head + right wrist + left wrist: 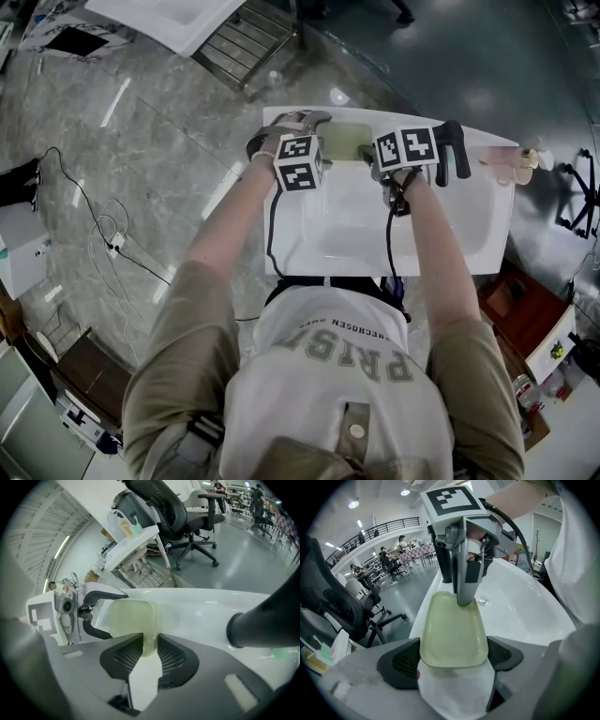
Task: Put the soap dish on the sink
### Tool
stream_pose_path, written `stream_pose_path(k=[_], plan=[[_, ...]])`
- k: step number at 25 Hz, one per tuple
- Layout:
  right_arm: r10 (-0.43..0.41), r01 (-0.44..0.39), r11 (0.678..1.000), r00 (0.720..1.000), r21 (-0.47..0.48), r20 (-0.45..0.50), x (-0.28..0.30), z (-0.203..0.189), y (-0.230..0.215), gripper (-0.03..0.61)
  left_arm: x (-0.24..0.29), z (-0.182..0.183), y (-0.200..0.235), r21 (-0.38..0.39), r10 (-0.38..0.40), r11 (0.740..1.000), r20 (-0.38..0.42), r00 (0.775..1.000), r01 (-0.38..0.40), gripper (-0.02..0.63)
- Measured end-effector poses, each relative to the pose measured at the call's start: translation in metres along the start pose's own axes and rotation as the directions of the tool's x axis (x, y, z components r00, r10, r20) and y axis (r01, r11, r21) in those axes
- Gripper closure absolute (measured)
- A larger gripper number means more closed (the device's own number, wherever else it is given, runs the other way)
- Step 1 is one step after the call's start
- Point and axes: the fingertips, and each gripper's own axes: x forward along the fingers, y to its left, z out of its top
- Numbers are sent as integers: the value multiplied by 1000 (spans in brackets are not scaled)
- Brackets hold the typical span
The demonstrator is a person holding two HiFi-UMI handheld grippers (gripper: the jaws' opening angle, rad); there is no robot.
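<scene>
The pale green soap dish (345, 142) lies along the far rim of the white sink (469, 234), held between both grippers. My left gripper (281, 129) spans the dish's near end across its width, and in the left gripper view the dish (450, 625) fills the gap between the pads. My right gripper (373, 157) pinches the opposite end. In the right gripper view its narrow jaws (149, 651) clamp the dish's rim (129, 618). The right gripper's fingers (465, 599) stand upright on the dish's far edge.
A black cylinder (262, 625) rises at the sink's rim right of the dish. A drain hole (483, 602) sits in the basin. Beyond the sink are a metal rack (246, 45), office chairs (187, 517) and floor cables (112, 234).
</scene>
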Motion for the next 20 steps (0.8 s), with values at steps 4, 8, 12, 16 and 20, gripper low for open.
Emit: stream_pose_path(k=[4,8,12,16,20], plan=[[-15,15,1000,1000,1,-2,-1,0,0,476,-1,0,0,2,-1,1000,0,1000,1,153],[-19,20,999,1000,40,-6,-1,0,-2,482,0,0,0,0,-10,1000,-2,1000,10,153],[-45,45,998,999,36,-7,-2,-1,-3,485,0,1,0,-1,-20,1000,-4,1000,20,153],[-68,68,997,998,21,-9,-3,-1,-4,483,0,1,-1,-3,-23,1000,-3,1000,23,153],[-75,75,996,997,39,-8,-3,0,-5,488,1,1,0,-5,-23,1000,-4,1000,23,153]])
